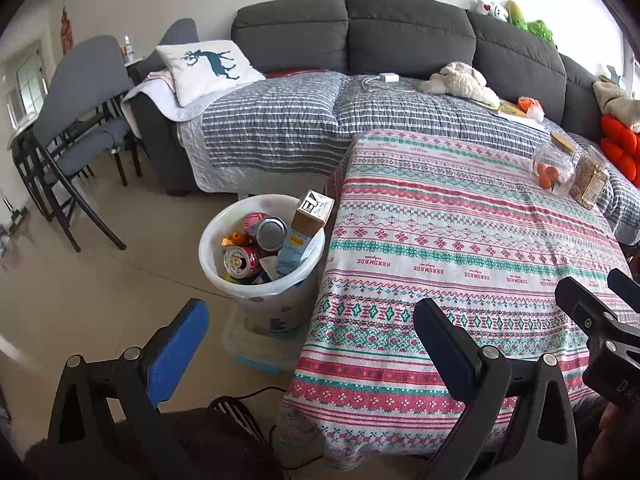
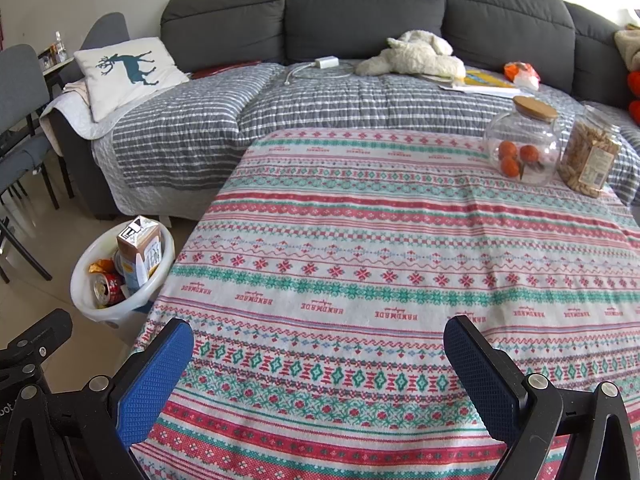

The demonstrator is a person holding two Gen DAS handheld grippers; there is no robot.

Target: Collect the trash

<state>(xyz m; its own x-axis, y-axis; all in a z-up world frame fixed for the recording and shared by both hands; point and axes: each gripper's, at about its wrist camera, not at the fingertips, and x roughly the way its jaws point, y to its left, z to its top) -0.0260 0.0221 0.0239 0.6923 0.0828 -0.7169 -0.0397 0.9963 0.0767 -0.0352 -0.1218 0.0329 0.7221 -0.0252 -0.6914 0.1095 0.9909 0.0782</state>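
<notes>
A white trash bin (image 1: 256,292) stands on the floor at the table's left edge; it also shows in the right wrist view (image 2: 80,280). It holds a brown carton (image 1: 308,220), a red can (image 1: 242,262), a silver can (image 1: 272,234) and wrappers. My left gripper (image 1: 312,344) is open and empty, held near the table's front left corner, short of the bin. My right gripper (image 2: 320,376) is open and empty above the front of the patterned tablecloth (image 2: 360,260). The right gripper also shows at the right edge of the left wrist view (image 1: 600,312).
Two glass jars stand at the table's far right: one with oranges (image 2: 522,148), one with snacks (image 2: 590,158). A grey sofa (image 2: 360,4) with a striped quilt, deer pillow (image 2: 128,72) and plush toy is behind. Grey chairs (image 1: 80,120) stand left. A clear box (image 1: 256,352) sits under the bin.
</notes>
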